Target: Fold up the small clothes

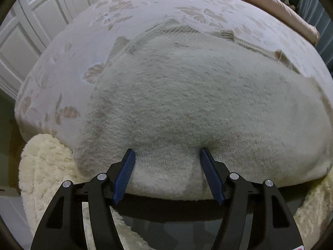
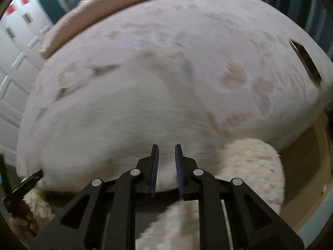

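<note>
A pale grey-white knitted garment (image 1: 187,95) lies spread flat on a bed with a floral cover (image 1: 68,50). My left gripper (image 1: 166,153) is open, its blue-padded jaws wide apart at the garment's near hem, which hangs over the bed's front edge. In the right wrist view the garment (image 2: 108,116) is blurred and fills the left and centre. My right gripper (image 2: 167,149) is open with a narrow gap and nothing between the jaws, at the garment's near edge. The left gripper's body (image 2: 22,187) shows at the far left of that view.
A cream fluffy rug (image 1: 43,166) lies on the floor below the bed's front edge; it also shows in the right wrist view (image 2: 249,166). A pink-beige duvet (image 1: 260,2) lies along the far side. White panelled doors (image 1: 27,27) stand at the left. A dark flat object (image 2: 305,60) lies on the bed's right side.
</note>
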`<state>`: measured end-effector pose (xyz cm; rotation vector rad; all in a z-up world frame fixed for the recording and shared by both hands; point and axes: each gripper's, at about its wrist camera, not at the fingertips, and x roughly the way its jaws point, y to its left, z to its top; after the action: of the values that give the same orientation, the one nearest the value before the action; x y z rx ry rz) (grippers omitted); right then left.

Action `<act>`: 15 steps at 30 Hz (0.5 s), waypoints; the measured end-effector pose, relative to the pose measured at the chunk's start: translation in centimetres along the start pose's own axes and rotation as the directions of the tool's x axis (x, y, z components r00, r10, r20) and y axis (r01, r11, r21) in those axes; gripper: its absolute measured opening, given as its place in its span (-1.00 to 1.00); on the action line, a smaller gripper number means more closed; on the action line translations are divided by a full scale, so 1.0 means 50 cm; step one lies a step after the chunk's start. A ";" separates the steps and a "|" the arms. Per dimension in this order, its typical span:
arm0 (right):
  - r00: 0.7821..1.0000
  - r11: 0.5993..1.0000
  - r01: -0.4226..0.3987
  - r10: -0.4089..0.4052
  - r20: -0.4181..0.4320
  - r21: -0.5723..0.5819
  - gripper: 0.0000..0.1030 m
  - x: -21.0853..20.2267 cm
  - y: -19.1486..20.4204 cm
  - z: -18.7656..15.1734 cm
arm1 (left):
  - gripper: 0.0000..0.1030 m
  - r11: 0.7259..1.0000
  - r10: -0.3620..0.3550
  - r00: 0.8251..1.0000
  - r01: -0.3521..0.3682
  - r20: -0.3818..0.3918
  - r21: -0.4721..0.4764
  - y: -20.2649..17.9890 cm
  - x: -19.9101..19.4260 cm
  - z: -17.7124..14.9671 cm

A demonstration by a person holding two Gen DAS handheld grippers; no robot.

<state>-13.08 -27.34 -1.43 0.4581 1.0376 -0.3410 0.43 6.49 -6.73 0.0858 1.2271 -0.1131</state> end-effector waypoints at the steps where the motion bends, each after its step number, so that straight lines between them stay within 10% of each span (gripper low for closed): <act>1: 1.000 1.000 -0.023 0.023 -0.008 -0.021 -0.69 0.006 0.024 -0.002 | 0.24 1.000 0.007 1.000 -0.007 0.002 0.004 0.000 0.000 -0.002; 6: 0.983 0.991 0.041 -0.062 -0.171 -0.125 -0.68 0.128 0.082 -0.046 | 0.25 1.000 -0.006 1.000 0.006 0.003 0.006 0.011 0.000 -0.004; 15: 0.992 0.959 -0.088 0.058 -0.115 -0.270 -0.65 0.090 0.220 -0.050 | 0.30 1.000 0.014 1.000 -0.015 0.013 0.018 -0.005 0.002 -0.015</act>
<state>-7.57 -16.92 -4.24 0.2648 1.1489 -0.1034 -0.25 6.35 -7.06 0.1091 1.2126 -0.1116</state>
